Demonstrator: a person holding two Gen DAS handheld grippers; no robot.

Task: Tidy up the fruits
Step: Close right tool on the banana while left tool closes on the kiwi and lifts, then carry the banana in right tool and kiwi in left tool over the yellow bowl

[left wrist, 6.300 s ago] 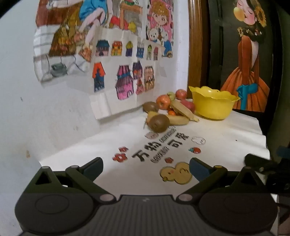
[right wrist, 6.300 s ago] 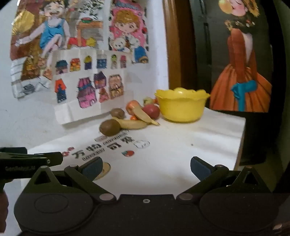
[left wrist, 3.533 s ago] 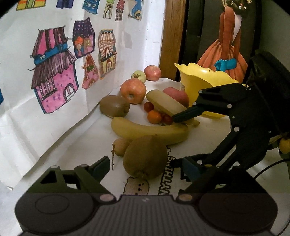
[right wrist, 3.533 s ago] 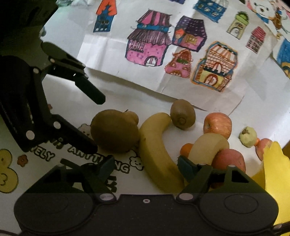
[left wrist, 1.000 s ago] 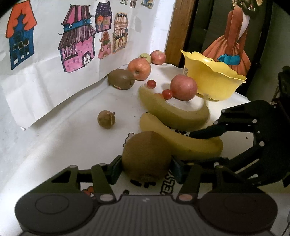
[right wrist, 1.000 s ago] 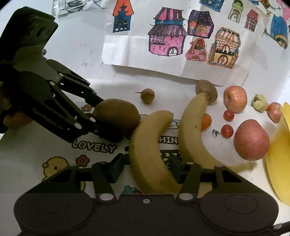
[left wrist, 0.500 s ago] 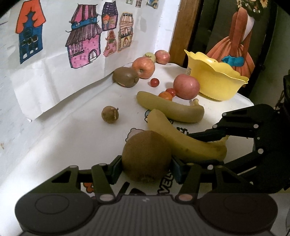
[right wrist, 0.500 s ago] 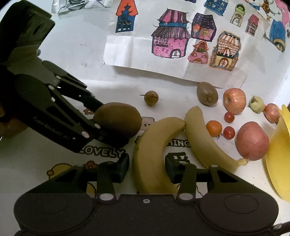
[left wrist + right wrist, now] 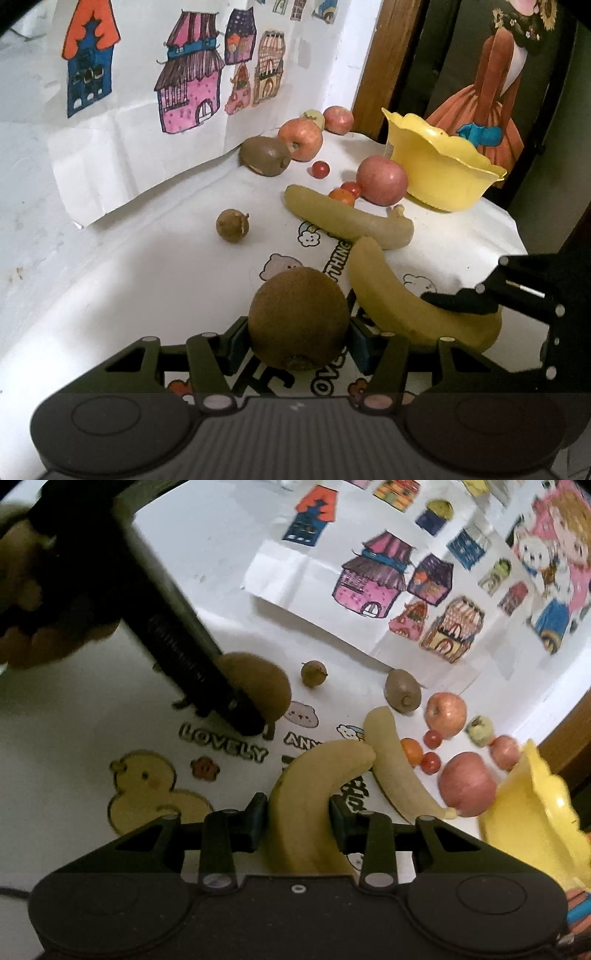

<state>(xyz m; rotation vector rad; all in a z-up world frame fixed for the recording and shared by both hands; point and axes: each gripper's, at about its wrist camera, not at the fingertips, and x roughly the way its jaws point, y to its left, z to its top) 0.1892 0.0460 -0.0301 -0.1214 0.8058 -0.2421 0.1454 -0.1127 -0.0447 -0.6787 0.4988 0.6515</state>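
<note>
My left gripper [image 9: 297,341] is shut on a large brown kiwi [image 9: 298,318], also seen as the kiwi [image 9: 258,686] in the right wrist view, held just above the printed tablecloth. My right gripper [image 9: 295,821] is shut on a yellow banana [image 9: 314,797], the banana [image 9: 399,295] lying right of the kiwi. A second banana [image 9: 347,218] lies on the cloth. Behind it sit a red apple [image 9: 382,180], small tomatoes [image 9: 320,169], another kiwi [image 9: 264,156], more apples [image 9: 301,139] and a small brown fruit [image 9: 232,225].
A yellow scalloped bowl [image 9: 439,173] stands at the back right near the table's edge [image 9: 513,236]. Children's drawings [image 9: 184,85] hang on the wall to the left, the paper reaching the tabletop. A hand [image 9: 33,602] holds the left gripper.
Both grippers have pulled back and lifted with their fruit. The held banana has separated further from the second banana, and the right wrist view has tilted.
</note>
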